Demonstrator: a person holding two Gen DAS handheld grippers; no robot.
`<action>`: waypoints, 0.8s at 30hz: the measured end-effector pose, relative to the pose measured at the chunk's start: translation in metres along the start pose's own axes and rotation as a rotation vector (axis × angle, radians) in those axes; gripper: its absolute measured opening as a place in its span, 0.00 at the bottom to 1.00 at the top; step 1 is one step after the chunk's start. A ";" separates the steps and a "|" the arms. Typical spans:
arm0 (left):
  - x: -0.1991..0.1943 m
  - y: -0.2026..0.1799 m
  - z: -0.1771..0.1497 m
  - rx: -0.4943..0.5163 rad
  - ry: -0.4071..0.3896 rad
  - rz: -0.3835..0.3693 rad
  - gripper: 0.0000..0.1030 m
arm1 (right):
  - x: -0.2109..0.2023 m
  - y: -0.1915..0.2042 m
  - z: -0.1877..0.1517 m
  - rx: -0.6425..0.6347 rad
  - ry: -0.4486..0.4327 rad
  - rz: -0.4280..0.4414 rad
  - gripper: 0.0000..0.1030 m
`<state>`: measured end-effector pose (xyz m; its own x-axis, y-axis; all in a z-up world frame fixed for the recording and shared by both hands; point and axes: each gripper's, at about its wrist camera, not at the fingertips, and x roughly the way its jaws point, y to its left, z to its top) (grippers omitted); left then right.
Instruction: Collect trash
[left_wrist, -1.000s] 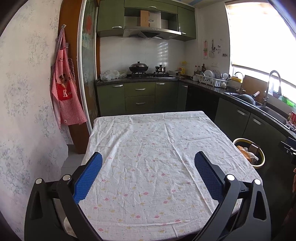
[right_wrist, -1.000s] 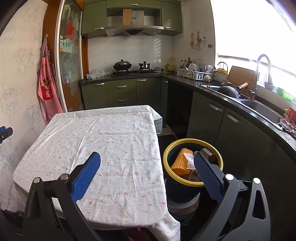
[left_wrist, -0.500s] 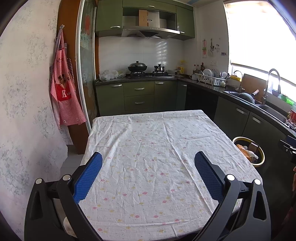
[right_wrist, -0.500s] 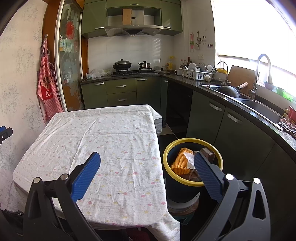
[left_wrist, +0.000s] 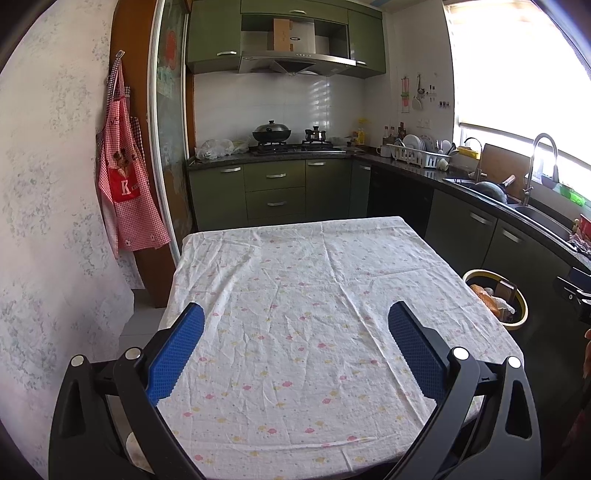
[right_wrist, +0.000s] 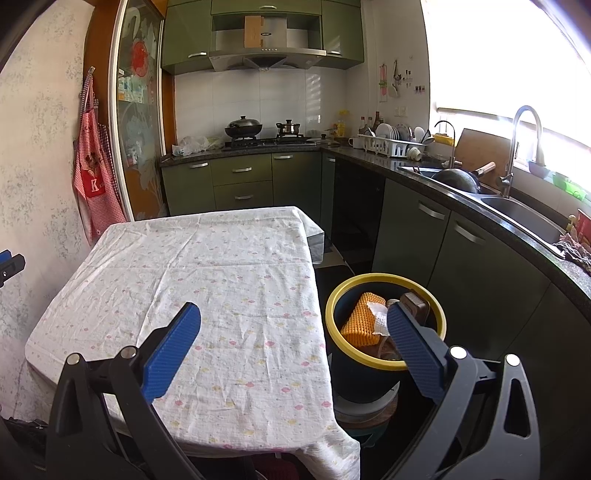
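Note:
A dark bin with a yellow rim (right_wrist: 384, 365) stands on the floor right of the table; it holds an orange textured piece (right_wrist: 360, 321), a white crumpled paper (right_wrist: 378, 317) and a brown item (right_wrist: 415, 304). The same bin (left_wrist: 517, 325) shows at the right in the left wrist view. My left gripper (left_wrist: 295, 314) hovers open over the near end of the table with a flowered white cloth (left_wrist: 295, 295), nothing between its blue pads. My right gripper (right_wrist: 293, 315) is open too, empty, spanning the table's right edge and the bin.
Green cabinets (left_wrist: 275, 192) and a stove with a wok (left_wrist: 271, 131) line the far wall. A dark counter with sink and tap (right_wrist: 517, 147) runs along the right. A red checked apron (left_wrist: 127, 184) hangs on the left wall. A narrow floor gap separates table and counter.
The left wrist view has drifted slightly back and up, showing a bit more of the room. The right gripper and bin look unchanged. Both grippers stay open.

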<state>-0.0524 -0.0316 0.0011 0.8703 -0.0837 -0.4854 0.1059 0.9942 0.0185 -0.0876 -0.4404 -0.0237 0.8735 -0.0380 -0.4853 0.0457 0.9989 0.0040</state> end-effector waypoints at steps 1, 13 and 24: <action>0.000 0.000 0.000 0.000 0.000 0.000 0.95 | 0.000 0.000 -0.001 0.000 0.001 0.000 0.93; 0.001 -0.001 0.000 0.005 0.003 0.001 0.95 | 0.002 -0.001 -0.002 0.001 0.004 0.000 0.93; 0.001 -0.001 -0.001 0.007 0.005 0.000 0.95 | 0.002 0.000 -0.001 0.001 0.005 0.001 0.93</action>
<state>-0.0523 -0.0322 -0.0001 0.8680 -0.0828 -0.4897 0.1091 0.9937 0.0252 -0.0862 -0.4406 -0.0258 0.8711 -0.0364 -0.4897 0.0448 0.9990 0.0054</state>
